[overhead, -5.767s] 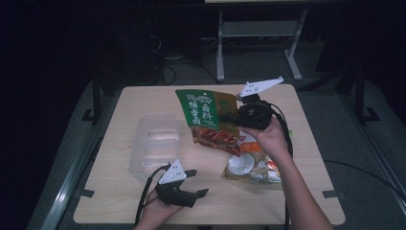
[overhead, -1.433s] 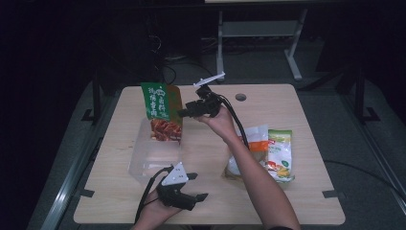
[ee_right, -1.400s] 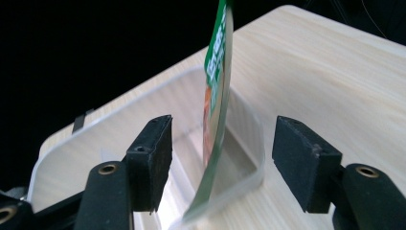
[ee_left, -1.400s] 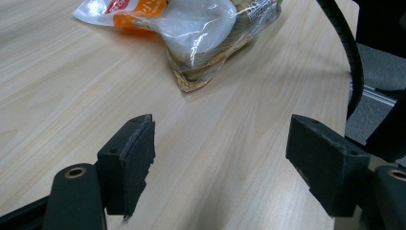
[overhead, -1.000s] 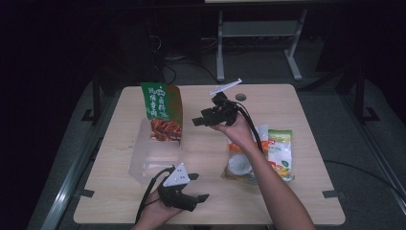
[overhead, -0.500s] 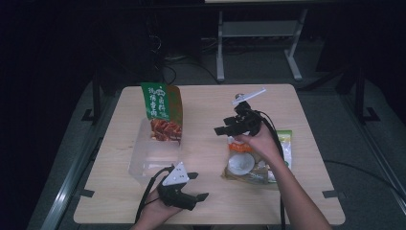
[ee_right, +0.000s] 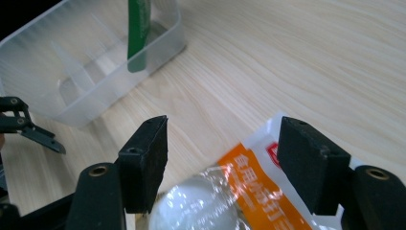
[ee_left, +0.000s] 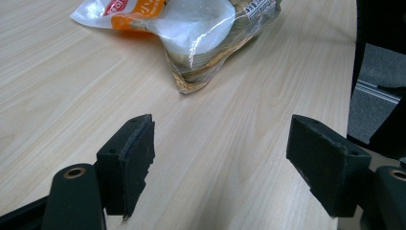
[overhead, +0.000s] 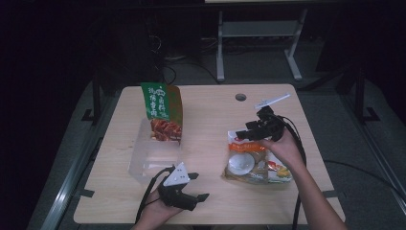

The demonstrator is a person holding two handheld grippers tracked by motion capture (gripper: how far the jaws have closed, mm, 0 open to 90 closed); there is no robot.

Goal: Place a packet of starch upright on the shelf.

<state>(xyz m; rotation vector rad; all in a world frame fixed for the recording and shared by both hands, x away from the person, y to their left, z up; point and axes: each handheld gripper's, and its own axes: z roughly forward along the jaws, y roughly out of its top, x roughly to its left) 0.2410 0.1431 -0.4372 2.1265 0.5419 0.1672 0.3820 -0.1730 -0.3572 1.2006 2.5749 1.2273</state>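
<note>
On the desk point(overhead: 210, 120), the right tongs point(overhead: 243, 134) hang released over the orange snack bag point(overhead: 256, 163), the left tongs point(overhead: 196, 187) rest released, and the green pouch point(overhead: 163, 112) stands in the clear bin point(overhead: 143, 160).

This looks like a lab or a test room, not a home; the light wooden table point(overhead: 215, 110) has a round cable hole point(overhead: 241, 97) like an office desk, and it stands on a grey floor point(overhead: 378, 124) in a dark space; behind it there is a pale metal stand point(overhead: 258, 36) with cables point(overhead: 165, 60) on the ground; a person sits at the table with a cabled tool in each hand; a clear plastic bin point(overhead: 153, 155) and food packets point(overhead: 256, 163) lie on the table like test things.
</note>
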